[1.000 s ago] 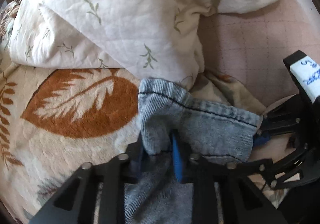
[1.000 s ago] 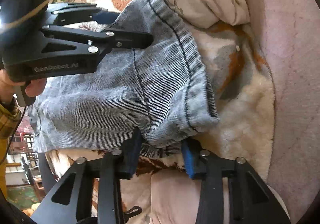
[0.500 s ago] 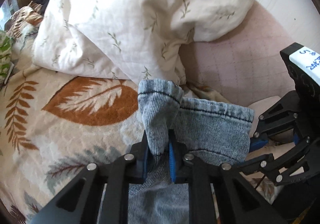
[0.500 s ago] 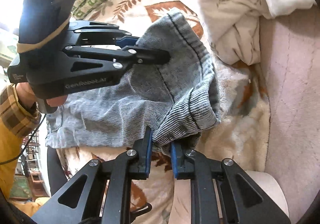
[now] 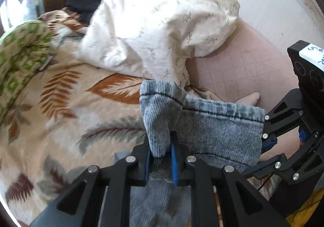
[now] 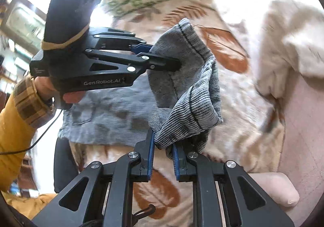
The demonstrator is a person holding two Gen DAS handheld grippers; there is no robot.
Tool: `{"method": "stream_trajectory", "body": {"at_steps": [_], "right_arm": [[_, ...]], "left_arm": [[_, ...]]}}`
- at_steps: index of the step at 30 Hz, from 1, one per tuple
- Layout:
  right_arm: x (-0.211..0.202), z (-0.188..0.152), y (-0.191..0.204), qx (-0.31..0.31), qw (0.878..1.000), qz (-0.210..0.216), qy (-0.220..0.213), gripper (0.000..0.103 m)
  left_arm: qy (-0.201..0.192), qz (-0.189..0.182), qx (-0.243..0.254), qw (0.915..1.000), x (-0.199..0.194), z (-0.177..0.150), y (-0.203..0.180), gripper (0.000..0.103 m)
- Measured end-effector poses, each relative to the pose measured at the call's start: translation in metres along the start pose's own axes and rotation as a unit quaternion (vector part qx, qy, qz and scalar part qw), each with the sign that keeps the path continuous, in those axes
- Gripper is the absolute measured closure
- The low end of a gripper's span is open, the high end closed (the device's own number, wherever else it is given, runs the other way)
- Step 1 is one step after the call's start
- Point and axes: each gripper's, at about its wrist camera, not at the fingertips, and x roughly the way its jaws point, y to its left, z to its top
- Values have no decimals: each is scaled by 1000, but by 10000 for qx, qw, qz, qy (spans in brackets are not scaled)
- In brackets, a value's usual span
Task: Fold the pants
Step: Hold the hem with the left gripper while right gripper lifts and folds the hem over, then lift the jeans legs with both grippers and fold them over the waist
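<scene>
My left gripper [image 5: 161, 155] and right gripper [image 6: 163, 153] each pinch hem end of jeans [image 6: 182, 77], lifted off blanket [image 5: 60, 109]. Waist end on bed. First fold begun, unfinished.

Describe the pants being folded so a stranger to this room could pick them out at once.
Start at the bed, covered by a cream blanket with rust-brown leaves, with a white leaf-sprigged duvet heaped behind. In front of that heap are the pants, their hem end pinched by the left hand-held gripper and the right hand-held gripper. They are the only ribbed, faded blue-grey denim with dark stitched hems.
</scene>
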Motion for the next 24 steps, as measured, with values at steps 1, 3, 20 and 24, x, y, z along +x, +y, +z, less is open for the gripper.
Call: {"method": "stream_trajectory", "body": {"at_steps": [1,3,20,24], "right_arm": [[1,2,12,-102,9999,21,-15,88],[3,7,35,-307,9995,111,-5,88],[163,-11,190,-1675,9802,460,956,85],[182,-17,195,-1641,9797,506,1037,69]], "left_arm": [[-74,2,-55,10000,-9,-6,5,85],[-215,42,-177,9996,-26,-20,16,85],[36,879,-1654,9823,-60,-209,108,64],[-287,1007,-2053,9731,-88,-232,121,53]]}}
